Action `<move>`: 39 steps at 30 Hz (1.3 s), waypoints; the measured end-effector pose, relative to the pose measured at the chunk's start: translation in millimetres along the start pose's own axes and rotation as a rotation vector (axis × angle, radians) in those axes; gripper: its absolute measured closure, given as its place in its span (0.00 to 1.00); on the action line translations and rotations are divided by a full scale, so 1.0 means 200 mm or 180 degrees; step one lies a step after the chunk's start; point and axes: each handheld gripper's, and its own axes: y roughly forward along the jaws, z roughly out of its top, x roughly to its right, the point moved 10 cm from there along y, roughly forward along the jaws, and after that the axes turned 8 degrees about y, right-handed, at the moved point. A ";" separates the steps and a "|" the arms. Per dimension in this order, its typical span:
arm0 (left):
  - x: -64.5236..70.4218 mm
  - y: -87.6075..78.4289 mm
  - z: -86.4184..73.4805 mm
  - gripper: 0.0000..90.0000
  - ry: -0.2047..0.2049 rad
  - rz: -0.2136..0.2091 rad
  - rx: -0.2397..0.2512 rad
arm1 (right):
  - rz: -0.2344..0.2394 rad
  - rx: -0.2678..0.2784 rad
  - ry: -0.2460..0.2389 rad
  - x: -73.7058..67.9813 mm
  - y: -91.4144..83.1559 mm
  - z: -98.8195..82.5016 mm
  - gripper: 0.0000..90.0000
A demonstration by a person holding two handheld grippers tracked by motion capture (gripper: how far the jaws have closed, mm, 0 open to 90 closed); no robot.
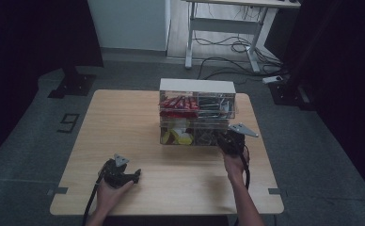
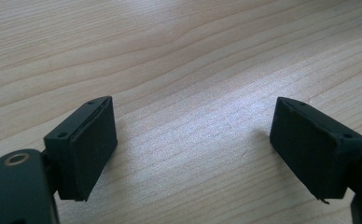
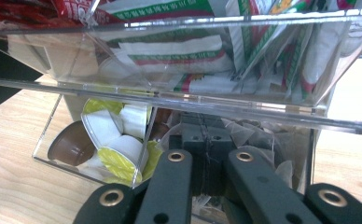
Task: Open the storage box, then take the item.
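A clear two-tier acrylic organizer (image 1: 197,87) stands at the table's far middle. My right gripper (image 1: 227,140) reaches into its lower right compartment. In the right gripper view the gripper (image 3: 203,140) is shut among translucent tea sachets (image 3: 258,140), with what looks like a thin sachet edge pinched between its pads. The neighbouring compartment holds yellow-lidded and brown coffee capsules (image 3: 118,154). Printed paper sachets (image 3: 179,51) fill the tier above. My left gripper (image 1: 134,176) rests on the bare wood near the front left edge. It stands open (image 2: 193,144) with nothing between its jaws.
Red packets (image 1: 178,102) lie in the organizer's upper left compartment. The wooden table (image 1: 124,122) is bare to the left of the organizer and in front of it. Beyond the table, a white desk frame (image 1: 223,28) stands on the floor among cables (image 1: 227,47).
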 end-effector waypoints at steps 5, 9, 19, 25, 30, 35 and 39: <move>0.00 0.00 0.00 0.17 0.0003 0.0001 -0.0001 | 0.0025 0.0007 0.0044 0.00 0.01 0.03 0.99; 0.00 0.00 0.00 0.17 0.0010 0.0000 -0.0006 | 0.0016 0.0008 0.0041 0.00 0.02 0.05 0.99; 0.00 0.00 0.00 0.17 -0.0001 0.0004 0.0000 | -0.0001 -0.0019 0.0054 0.01 0.02 0.04 0.99; 0.00 0.00 0.00 0.17 -0.0006 0.0008 -0.0001 | 0.0006 -0.0027 0.0052 0.01 0.02 0.05 0.99; 0.00 0.00 0.00 0.17 -0.0016 0.0028 -0.0001 | -0.0001 -0.0037 0.0018 0.01 0.02 0.05 0.99; 0.01 -0.02 0.02 0.23 -0.0030 0.0068 0.0041 | 0.0005 -0.0045 0.0003 0.01 0.02 0.05 0.99; 0.01 -0.06 0.06 0.28 -0.0076 0.0076 0.0172 | 0.0034 -0.0037 0.0013 0.02 0.02 0.05 0.99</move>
